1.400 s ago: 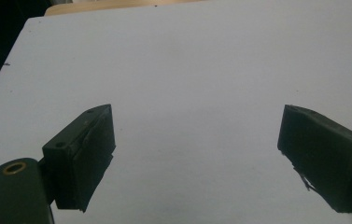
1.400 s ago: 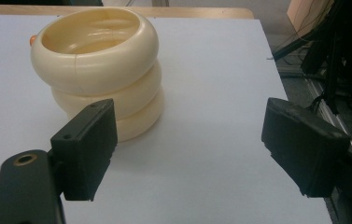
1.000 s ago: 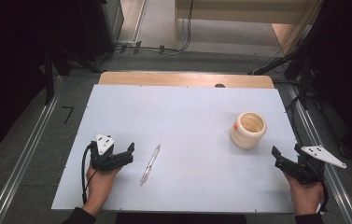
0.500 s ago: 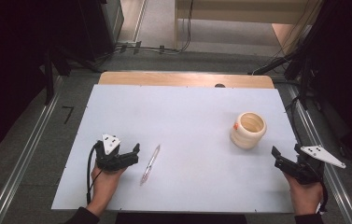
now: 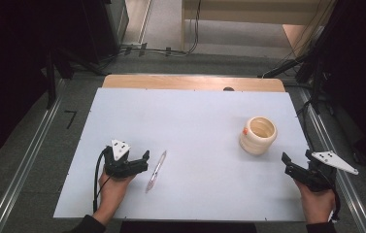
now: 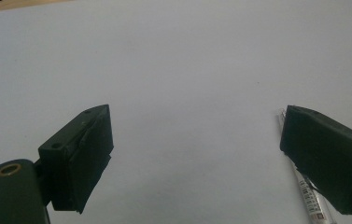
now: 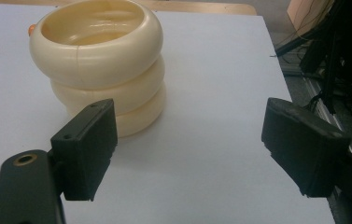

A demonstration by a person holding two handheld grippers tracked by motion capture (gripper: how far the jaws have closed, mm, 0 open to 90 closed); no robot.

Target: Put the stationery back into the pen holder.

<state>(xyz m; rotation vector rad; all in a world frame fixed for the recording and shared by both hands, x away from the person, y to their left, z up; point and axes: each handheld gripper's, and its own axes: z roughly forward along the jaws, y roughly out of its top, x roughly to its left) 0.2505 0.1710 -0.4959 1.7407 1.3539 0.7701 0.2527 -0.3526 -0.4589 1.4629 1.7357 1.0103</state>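
- In the left gripper view the pen [image 6: 310,198] is half hidden behind the right-hand jaw and cut off at the bottom edge.
- The left gripper [image 5: 141,161] stands with jaws wide apart, holding nothing; the pen [image 5: 156,171] lies on the white table [image 5: 190,126] just beside it, at its 3 o'clock.
- The right gripper [image 5: 292,167] is wide open and empty; the cream ribbed cup [image 5: 258,135] stands near, at its 11 o'clock.
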